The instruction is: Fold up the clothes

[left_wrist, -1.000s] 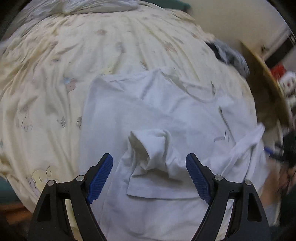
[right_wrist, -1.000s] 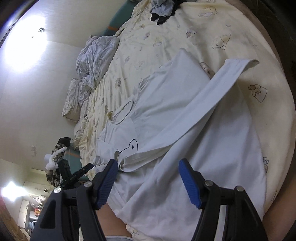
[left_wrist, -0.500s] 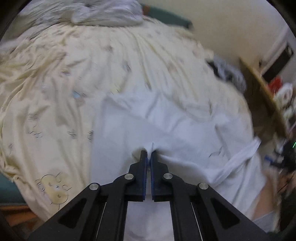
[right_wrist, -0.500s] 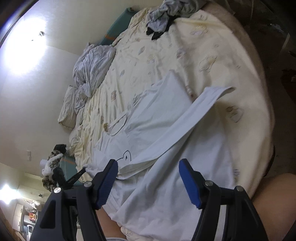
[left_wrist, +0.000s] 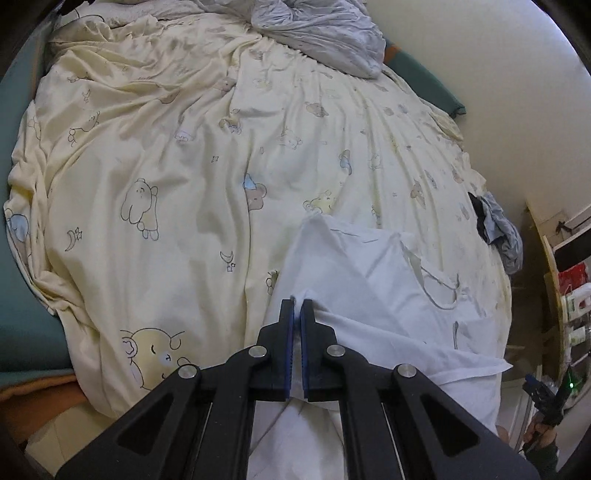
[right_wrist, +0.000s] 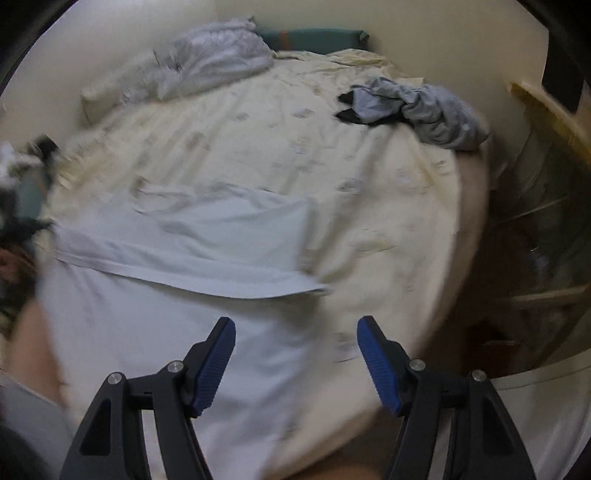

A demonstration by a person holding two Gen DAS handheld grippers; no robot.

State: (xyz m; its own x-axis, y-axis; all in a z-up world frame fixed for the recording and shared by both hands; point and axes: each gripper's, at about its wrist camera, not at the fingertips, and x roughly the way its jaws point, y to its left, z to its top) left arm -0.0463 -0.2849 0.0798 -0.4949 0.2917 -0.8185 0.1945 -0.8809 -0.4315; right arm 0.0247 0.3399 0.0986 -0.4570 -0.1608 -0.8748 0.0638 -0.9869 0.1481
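Observation:
A white T-shirt (left_wrist: 373, 295) lies on a cream bedsheet (left_wrist: 184, 166) printed with bears, near the bed's front edge. My left gripper (left_wrist: 297, 303) is shut on a fold of the T-shirt and holds it pulled up off the sheet. In the right wrist view, which is blurred, the T-shirt (right_wrist: 192, 251) lies spread with one edge folded over in a long band. My right gripper (right_wrist: 295, 328) is open and empty, just above the shirt's lower part.
A crumpled grey blanket (left_wrist: 321, 33) lies at the head of the bed. A pile of grey and black clothes (right_wrist: 413, 107) sits at the bed's far right edge. A wooden shelf (left_wrist: 554, 280) stands right of the bed.
My left gripper closed on the bunched T-shirt sleeve and pulled it up and toward the left. My right gripper stayed open and swung round over the shirt's lower part.

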